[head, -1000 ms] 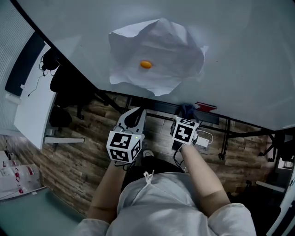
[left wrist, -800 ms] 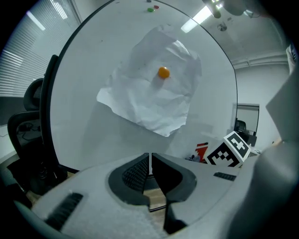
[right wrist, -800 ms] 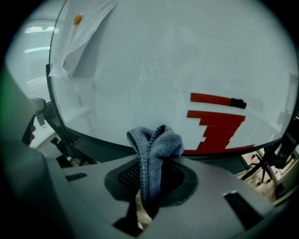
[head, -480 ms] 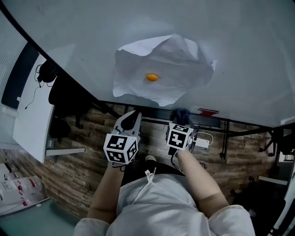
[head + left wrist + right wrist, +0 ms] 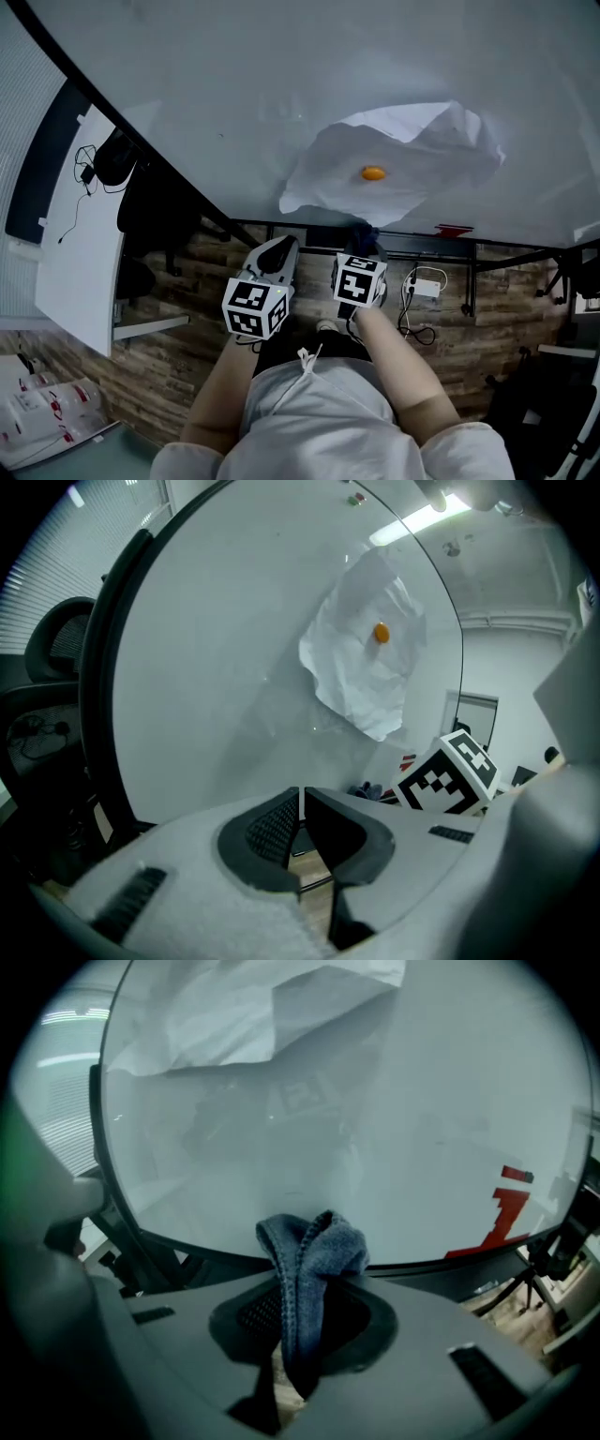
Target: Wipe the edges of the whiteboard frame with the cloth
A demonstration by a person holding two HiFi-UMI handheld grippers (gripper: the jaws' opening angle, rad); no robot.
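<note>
1. Right gripper view: the right gripper (image 5: 302,1330) pinches a blue-grey cloth (image 5: 314,1246), whose bunched end is at the near bottom edge of the whiteboard frame (image 5: 427,1274).
2. The left gripper (image 5: 300,808) is just to its left, jaws closed to a sliver, holding nothing.
3. Crumpled paper (image 5: 394,159) is pinned to the board by an orange magnet (image 5: 373,172).

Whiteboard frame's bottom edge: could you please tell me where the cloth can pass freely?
The bottom frame is bare from its left corner to the cloth in the right tongs. The board left of the paper is bare too. Rightward is tighter: a red item sits at the edge.
</note>
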